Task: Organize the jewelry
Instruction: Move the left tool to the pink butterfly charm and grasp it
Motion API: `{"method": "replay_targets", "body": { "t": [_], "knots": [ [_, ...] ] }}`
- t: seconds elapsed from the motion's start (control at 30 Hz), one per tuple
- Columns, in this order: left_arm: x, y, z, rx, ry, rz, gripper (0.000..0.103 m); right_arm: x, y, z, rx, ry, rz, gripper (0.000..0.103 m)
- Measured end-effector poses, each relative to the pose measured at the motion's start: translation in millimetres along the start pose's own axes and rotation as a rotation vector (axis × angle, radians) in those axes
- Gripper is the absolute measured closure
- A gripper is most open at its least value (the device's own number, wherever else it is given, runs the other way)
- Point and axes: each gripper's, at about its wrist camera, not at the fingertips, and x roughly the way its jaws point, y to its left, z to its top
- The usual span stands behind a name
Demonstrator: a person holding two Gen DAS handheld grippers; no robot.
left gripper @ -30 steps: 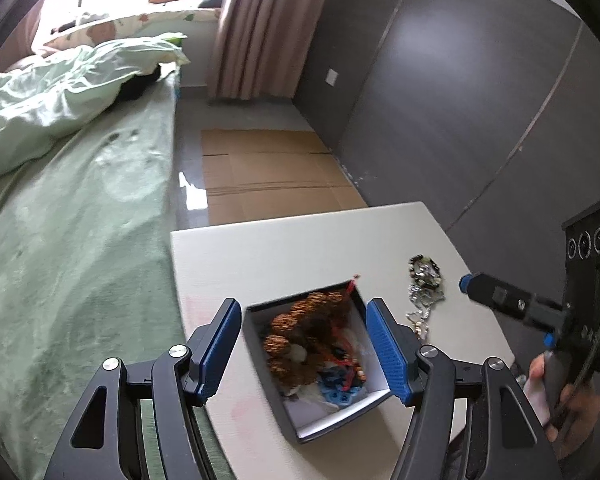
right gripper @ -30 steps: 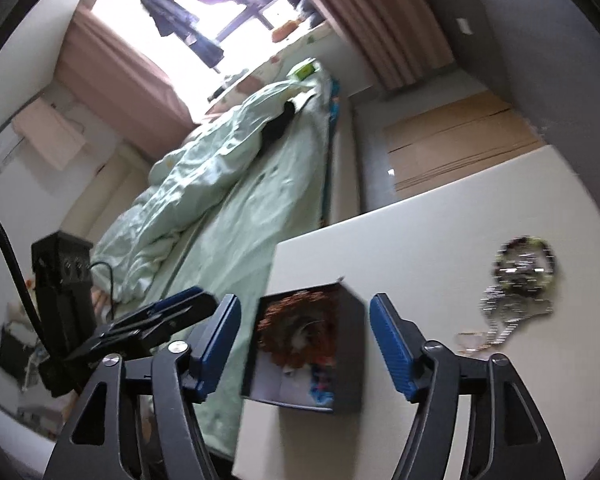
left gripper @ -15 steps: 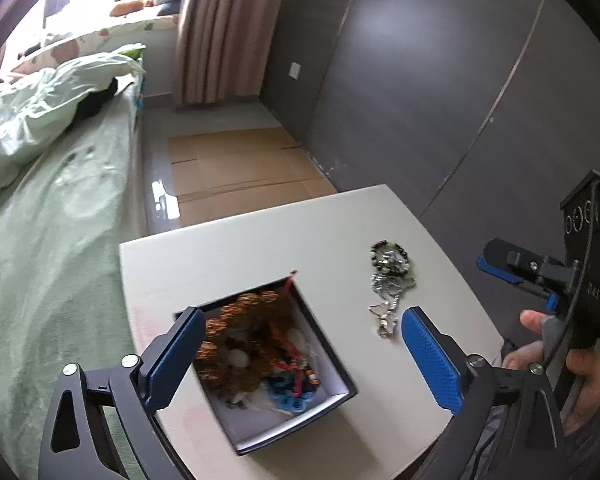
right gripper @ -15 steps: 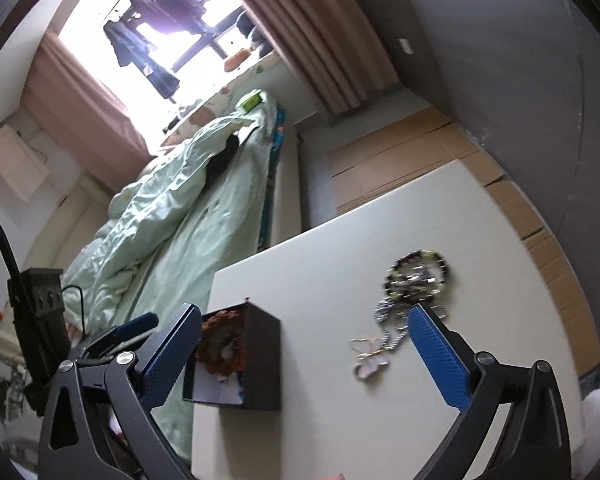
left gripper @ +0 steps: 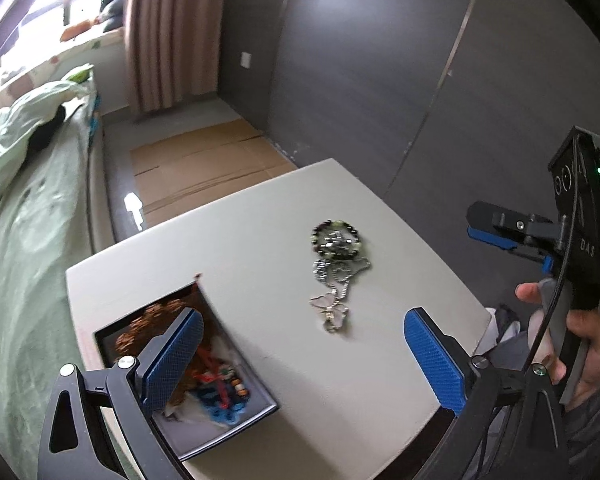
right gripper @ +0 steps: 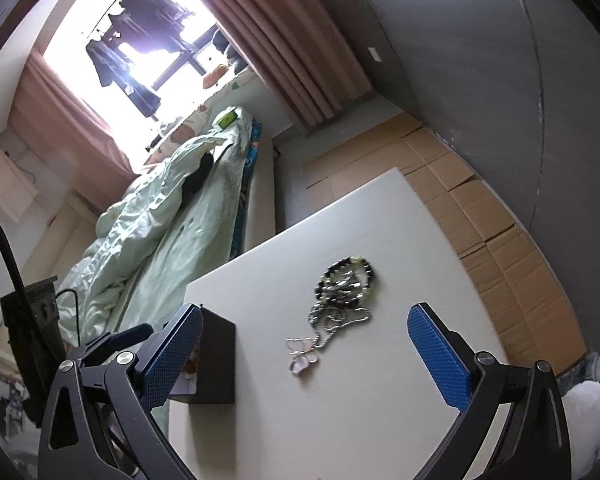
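Note:
A dark open box (left gripper: 204,364) holding brown beads and red and blue trinkets sits at the white table's near left; it also shows in the right wrist view (right gripper: 216,360). A green-and-black bead bracelet (left gripper: 336,236) lies mid-table, with a silver chain (left gripper: 336,272) and a butterfly pendant (left gripper: 330,312) trailing toward me. They also show in the right wrist view: bracelet (right gripper: 348,280), chain (right gripper: 332,320), pendant (right gripper: 302,356). My left gripper (left gripper: 300,364) is wide open and empty above the table, its left finger over the box. My right gripper (right gripper: 304,360) is wide open and empty, with the pendant between its fingers.
The small white table (left gripper: 240,240) stands beside a bed with green bedding (left gripper: 24,208). Flattened cardboard (left gripper: 196,168) covers the floor beyond. A dark wall (left gripper: 380,60) runs along the right. The right gripper's body and hand (left gripper: 572,280) hover off the table's right edge.
Both grippers opened from narrow to wide. The left view swung right from the box toward the jewelry pile; the right gripper moved from the box to above the chain and pendant.

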Motion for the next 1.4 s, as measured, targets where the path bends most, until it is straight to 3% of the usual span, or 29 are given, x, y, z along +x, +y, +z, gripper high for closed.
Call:
{"method": "replay_targets", "body": {
  "t": [0.17, 0.3, 0.53, 0.93, 1.2, 1.4],
  "knots": [
    [17, -10, 4, 0.025, 0.064, -0.015, 0.005, -13, -20, 1, 0.022, -0.025, -0.010, 0.000],
    [38, -14, 5, 0.030, 0.136, -0.025, 0.024, -17, -34, 2, 0.054, -0.022, -0.017, 0.000],
    [67, -25, 6, 0.057, 0.200, -0.026, 0.029, -18, -56, 1, 0.122, -0.015, -0.029, 0.000],
    [106, -53, 2, 0.418, 0.355, 0.031, 0.029, -7, -67, 2, 0.145, 0.029, -0.037, 0.000],
    [118, -42, 8, 0.510, 0.447, -0.003, 0.029, 0, -69, 1, 0.157, 0.051, -0.032, 0.000],
    [132, -43, 10, 0.569, 0.517, -0.054, 0.037, 9, -69, -2, 0.163, 0.099, -0.062, 0.000]
  ]
}}
